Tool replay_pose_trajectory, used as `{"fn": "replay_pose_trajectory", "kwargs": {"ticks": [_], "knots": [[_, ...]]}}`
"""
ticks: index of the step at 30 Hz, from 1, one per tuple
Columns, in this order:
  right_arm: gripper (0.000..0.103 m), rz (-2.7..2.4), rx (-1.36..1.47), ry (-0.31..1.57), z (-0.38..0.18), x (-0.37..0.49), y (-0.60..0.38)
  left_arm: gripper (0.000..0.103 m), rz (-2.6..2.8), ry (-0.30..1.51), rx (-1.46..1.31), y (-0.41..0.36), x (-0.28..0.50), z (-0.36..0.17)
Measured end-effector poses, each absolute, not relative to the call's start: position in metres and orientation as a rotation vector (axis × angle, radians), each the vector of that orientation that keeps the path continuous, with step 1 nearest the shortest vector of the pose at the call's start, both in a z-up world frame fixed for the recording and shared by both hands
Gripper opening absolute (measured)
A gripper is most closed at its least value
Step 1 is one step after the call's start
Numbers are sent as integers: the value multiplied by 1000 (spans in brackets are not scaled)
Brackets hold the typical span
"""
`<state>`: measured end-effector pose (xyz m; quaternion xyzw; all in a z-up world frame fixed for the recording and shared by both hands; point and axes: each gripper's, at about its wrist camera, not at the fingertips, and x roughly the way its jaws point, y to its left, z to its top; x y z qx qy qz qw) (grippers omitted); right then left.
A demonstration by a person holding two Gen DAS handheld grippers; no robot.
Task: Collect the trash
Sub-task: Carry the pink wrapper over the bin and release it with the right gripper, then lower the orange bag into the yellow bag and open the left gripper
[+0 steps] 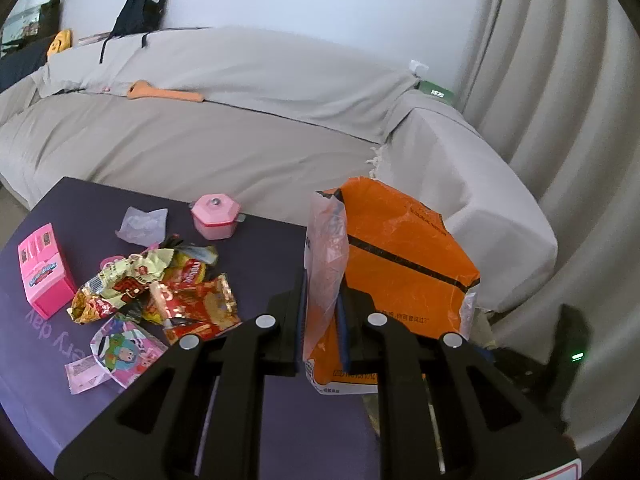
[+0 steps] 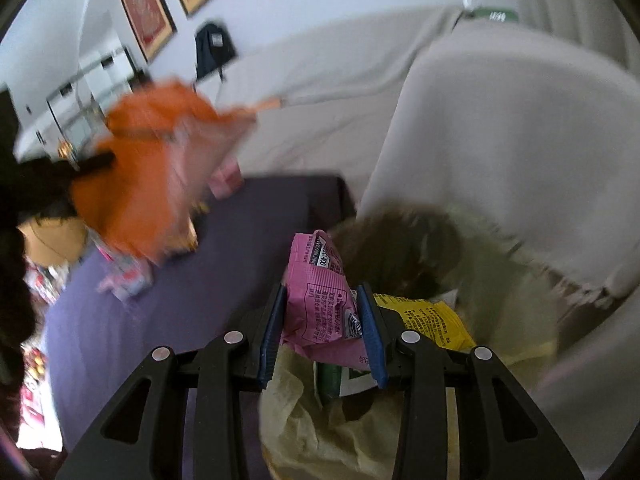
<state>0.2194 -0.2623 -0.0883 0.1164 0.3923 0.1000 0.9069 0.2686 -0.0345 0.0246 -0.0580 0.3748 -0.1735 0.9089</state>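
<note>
My left gripper [image 1: 323, 312] is shut on an orange plastic bag [image 1: 404, 264], held upright above the purple table [image 1: 260, 248]; the same orange plastic bag [image 2: 148, 184] shows blurred at the left of the right wrist view. My right gripper [image 2: 322, 320] is shut on a pink snack wrapper [image 2: 320, 304], over the mouth of a bin lined with a yellowish bag [image 2: 328, 432]. A yellow wrapper [image 2: 432, 320] lies inside the bin. A heap of crumpled snack wrappers [image 1: 160, 292] lies on the table, to the left of my left gripper.
A pink toy box [image 1: 44, 268], a pink lidded pot [image 1: 216, 216], a clear crumpled wrapper [image 1: 142, 224] and a pink cartoon packet [image 1: 120, 356] sit on the table. A grey-covered sofa [image 1: 240, 128] stands behind it, with curtains [image 1: 560, 100] at the right.
</note>
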Motion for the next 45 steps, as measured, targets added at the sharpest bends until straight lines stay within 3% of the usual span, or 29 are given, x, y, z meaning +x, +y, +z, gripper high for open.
{"fn": "replay_pose_trajectory", "kwargs": {"ticks": [4, 9, 12, 16, 23, 31, 40, 45], "knots": [[35, 176, 222, 941, -131, 241, -255, 12, -351, 793, -139, -24, 275, 14], [36, 140, 232, 990, -144, 247, -260, 12, -350, 811, -156, -18, 279, 4], [51, 163, 273, 973, -139, 244, -264, 12, -354, 823, -169, -18, 280, 1], [60, 176, 282, 908, -116, 231, -273, 12, -358, 822, -166, -23, 279, 0], [60, 120, 287, 775, -69, 200, -302, 12, -378, 815, -135, -42, 275, 6], [60, -58, 253, 645, -25, 161, -369, 12, -483, 849, 30, -130, 263, -20], [60, -91, 265, 621, -28, 149, -403, 12, -600, 843, 267, -229, 260, -81], [60, -95, 269, 641, -41, 157, -405, 12, -611, 960, 231, -239, 273, -116]]}}
